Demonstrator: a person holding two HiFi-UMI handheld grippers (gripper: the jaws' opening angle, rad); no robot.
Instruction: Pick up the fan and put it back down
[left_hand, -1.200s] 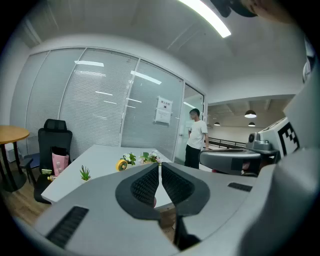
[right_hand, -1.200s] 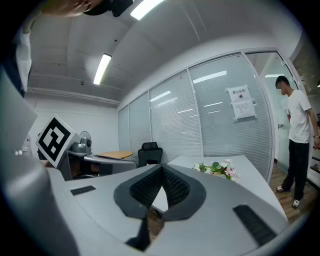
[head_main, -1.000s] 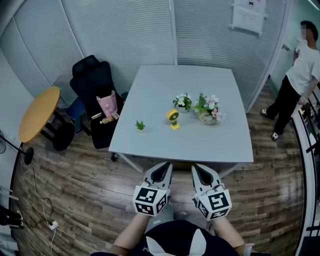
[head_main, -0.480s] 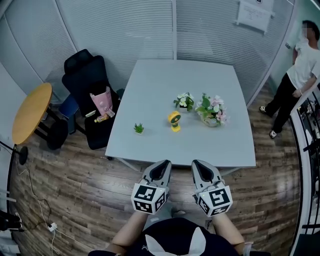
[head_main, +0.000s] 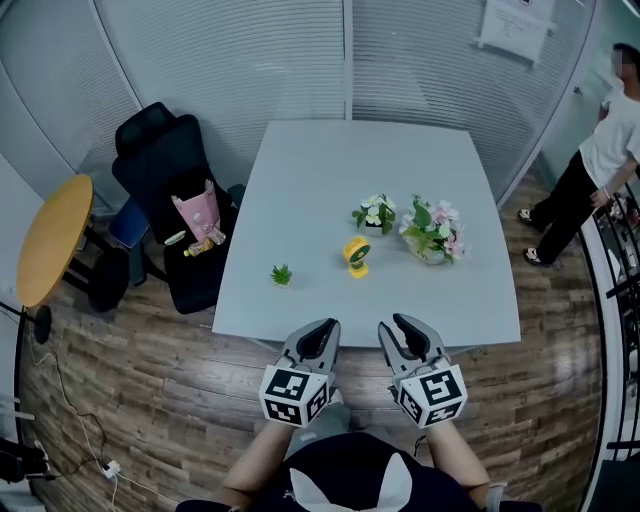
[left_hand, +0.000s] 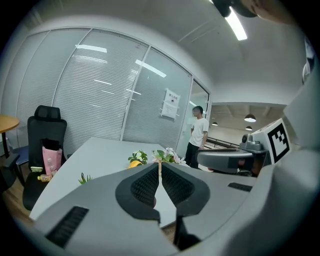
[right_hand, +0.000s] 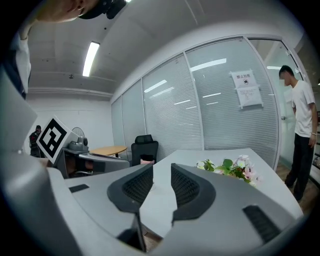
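The yellow fan (head_main: 357, 254) stands upright on the grey table (head_main: 330, 170), just in front of a small pot of white flowers (head_main: 374, 214). It sits between a tiny green plant (head_main: 282, 274) and a low bowl of pink and white blooms (head_main: 434, 235). Both grippers hang at the near edge, well apart from the fan. The left gripper (head_main: 322, 330) is clenched on nothing. The right gripper (head_main: 404, 330) has just been opening, with nothing between its jaws. A pink bag (head_main: 196, 213), perhaps holding something, rests on the office chair (head_main: 150, 150).
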